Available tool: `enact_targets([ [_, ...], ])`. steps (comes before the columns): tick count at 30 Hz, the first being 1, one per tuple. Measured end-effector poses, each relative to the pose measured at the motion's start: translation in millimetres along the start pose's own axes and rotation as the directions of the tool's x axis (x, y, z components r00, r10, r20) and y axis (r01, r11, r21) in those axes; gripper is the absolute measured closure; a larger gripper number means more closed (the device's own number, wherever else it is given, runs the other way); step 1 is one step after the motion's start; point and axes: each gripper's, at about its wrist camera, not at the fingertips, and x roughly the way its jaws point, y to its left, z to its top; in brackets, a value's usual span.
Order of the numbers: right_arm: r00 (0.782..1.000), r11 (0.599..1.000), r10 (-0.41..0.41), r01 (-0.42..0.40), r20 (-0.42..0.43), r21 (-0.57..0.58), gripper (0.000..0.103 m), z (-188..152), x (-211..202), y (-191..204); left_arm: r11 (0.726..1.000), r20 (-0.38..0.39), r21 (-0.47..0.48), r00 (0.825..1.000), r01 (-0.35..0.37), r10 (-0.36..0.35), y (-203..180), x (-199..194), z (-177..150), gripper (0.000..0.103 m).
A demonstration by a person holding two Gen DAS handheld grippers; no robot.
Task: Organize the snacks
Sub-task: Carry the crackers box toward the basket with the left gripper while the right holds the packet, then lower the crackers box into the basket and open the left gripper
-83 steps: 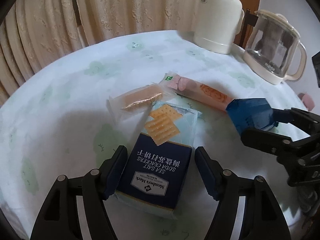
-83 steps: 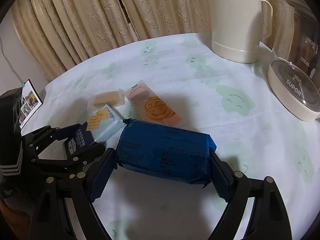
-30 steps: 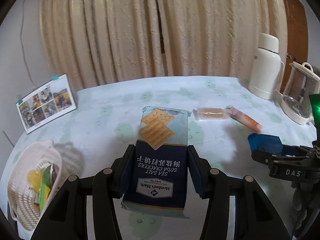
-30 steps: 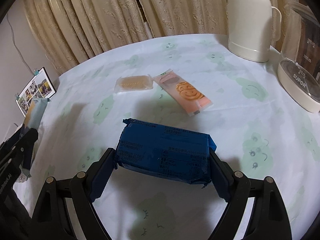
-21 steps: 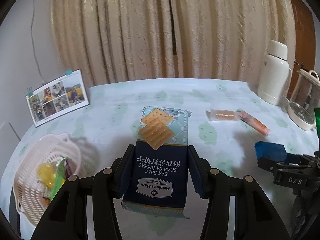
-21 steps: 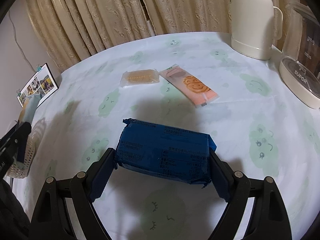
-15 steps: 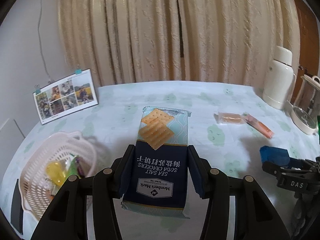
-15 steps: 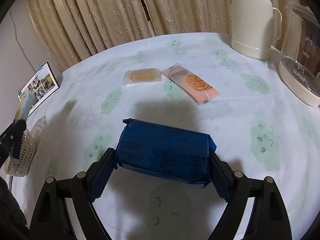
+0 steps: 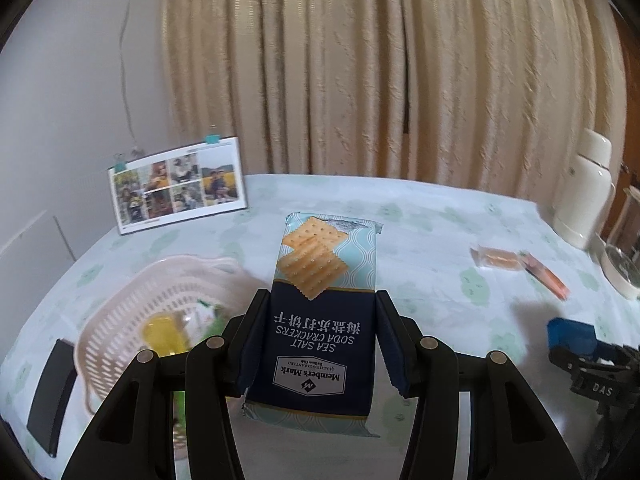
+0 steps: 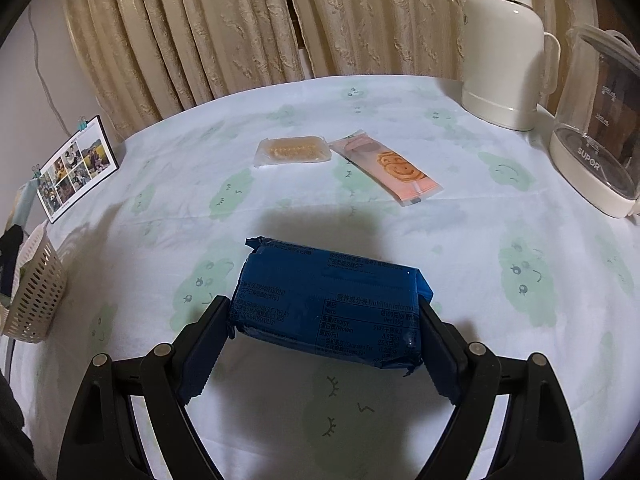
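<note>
On the tablecloth (image 10: pixel 460 240), a basket (image 9: pixel 120 312) holds yellow and green packets; left gripper (image 9: pixel 318 342) clamps crackers (image 9: pixel 320 312), right gripper (image 10: pixel 324 344) a blue pack (image 10: pixel 328 304).

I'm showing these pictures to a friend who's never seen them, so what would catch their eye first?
Probably the sea salt soda crackers pack, held up in the left claw right in front of the camera, above a cream basket of snacks on its left. Next, the dark blue packet gripped in the right claw over the cloud-print tablecloth.
</note>
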Motion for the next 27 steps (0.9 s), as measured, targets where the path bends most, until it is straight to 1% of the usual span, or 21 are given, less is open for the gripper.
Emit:
enact_targets([
  [7,1.0,1.0,-0.011,0.011,0.004,0.008,0.017,-0.7,-0.7,0.6,0.996,0.016,-0.073,0.998,-0.056,0.057,42.6,-6.0,1.2,0.051],
  [10,1.0,1.0,-0.015,0.015,0.004,0.007,0.017,-1.3,-0.9,2.0,0.991,0.01,-0.103,0.996,-0.087,0.089,64.3,-6.2,-0.2,0.051],
  [13,1.0,1.0,-0.02,0.02,0.002,0.003,0.017,-1.1,-0.5,3.2,0.987,0.0,-0.127,0.995,-0.103,0.104,79.9,-5.6,-2.1,0.051],
  [14,1.0,1.0,-0.021,0.021,0.001,0.0,0.017,-1.2,-0.2,4.2,0.984,-0.001,-0.142,0.994,-0.111,0.112,86.9,-6.1,-3.1,0.05],
  [16,1.0,1.0,-0.02,0.02,-0.001,-0.007,0.017,-1.3,0.2,5.8,0.977,0.008,-0.176,0.992,-0.122,0.125,98.5,-9.3,-4.9,0.039],
  [17,1.0,1.0,-0.017,0.017,-0.004,-0.01,0.017,-1.5,0.5,7.9,0.975,0.014,-0.188,0.992,-0.123,0.128,102.5,-10.5,-5.6,0.03],
  [18,1.0,1.0,-0.01,0.01,-0.007,-0.014,0.017,-1.5,0.9,10.6,0.972,0.021,-0.201,0.991,-0.123,0.13,107.7,-12.6,-6.5,0.027],
  [22,0.999,0.999,0.037,-0.038,-0.024,-0.027,0.017,-0.2,2.7,26.3,0.968,0.026,-0.213,0.989,-0.136,0.145,120.7,-17.3,-9.8,0.027],
  [27,0.996,0.993,0.084,-0.085,-0.01,-0.083,0.017,4.7,-3.1,59.3,0.966,0.024,-0.215,0.988,-0.144,0.153,130.9,-21.8,-16.8,0.027],
])
